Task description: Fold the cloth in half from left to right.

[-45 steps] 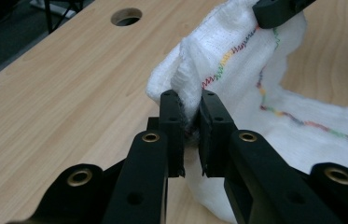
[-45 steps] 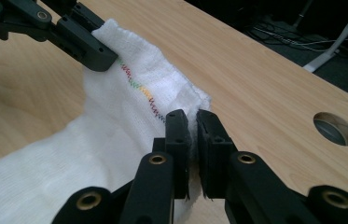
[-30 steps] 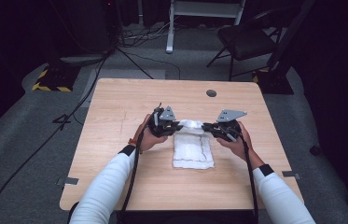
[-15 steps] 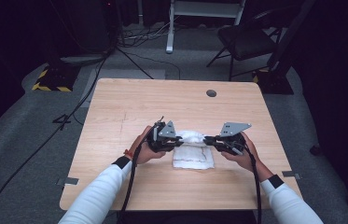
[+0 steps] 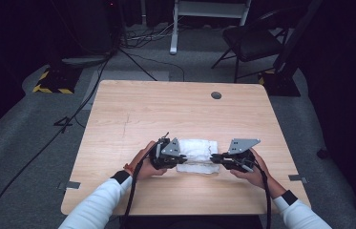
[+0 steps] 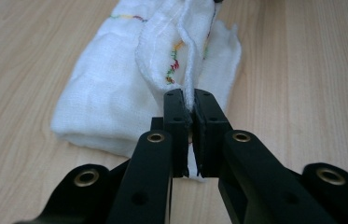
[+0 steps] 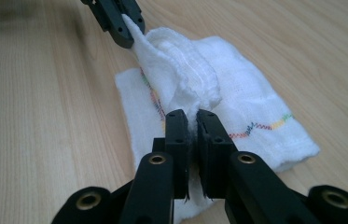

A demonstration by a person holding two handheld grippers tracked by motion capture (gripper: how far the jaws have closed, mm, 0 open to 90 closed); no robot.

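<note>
Two grippers pinched opposite ends of a white cloth on a wooden table.

In the high view the white cloth (image 5: 195, 155) lay folded in the lower middle of the frame, on the wooden table (image 5: 132, 109), between the left gripper (image 5: 175, 160) and the right gripper (image 5: 216, 159). In the left gripper view the left gripper (image 6: 191, 109) had its jaws pressed together on a raised fold of the cloth (image 6: 115, 88). In the right gripper view the right gripper (image 7: 191, 122) likewise clamped a bunched edge of the cloth (image 7: 241, 98), whose colourful stitching (image 7: 260, 127) ran at centre right.
</note>
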